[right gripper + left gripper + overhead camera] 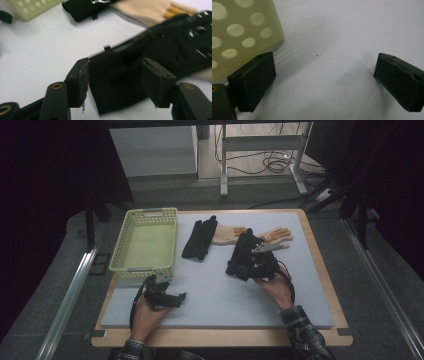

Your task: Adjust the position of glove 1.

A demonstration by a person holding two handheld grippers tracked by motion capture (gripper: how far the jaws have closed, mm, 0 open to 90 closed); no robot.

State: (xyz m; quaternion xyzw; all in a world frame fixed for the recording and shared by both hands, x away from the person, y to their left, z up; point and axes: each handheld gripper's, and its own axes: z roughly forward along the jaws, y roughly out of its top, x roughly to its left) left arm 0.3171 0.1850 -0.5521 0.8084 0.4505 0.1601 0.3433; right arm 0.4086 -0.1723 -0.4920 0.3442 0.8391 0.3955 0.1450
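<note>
**Inspector:** Report the table as you see it

**Operator:** From the high view I have a grey mat (210, 285) on a wooden table (330, 285). A pale yellow perforated basket (145, 243) sits at the mat's left rear and looks empty. Right of it lies a black glove (199, 238), partly overlapping a tan glove (229, 234). A second tan glove with orange fingertips (274, 234) lies further right, and another black glove (243, 254) lies in front of that pair

**Inspector:** Left gripper?

**Operator:** The left gripper (172, 299) is held low over the mat's front left, just in front of the basket. In the left gripper view its jaws stand wide apart with only bare mat (332, 37) between them; the basket's holed wall (242, 32) is close by one jaw. I hold nothing there

**Inspector:** Right gripper?

**Operator:** The right gripper (255, 265) is at the near end of the front black glove. In the right gripper view (113, 82) the jaws are parted, one on each side of that glove's cuff (112, 85), which lies between them on the mat. They are not clamped on it; whether either pad touches the fabric I cannot tell, as the frame is blurred. The other black glove (82, 8) and a tan glove (147, 11) show beyond
</note>
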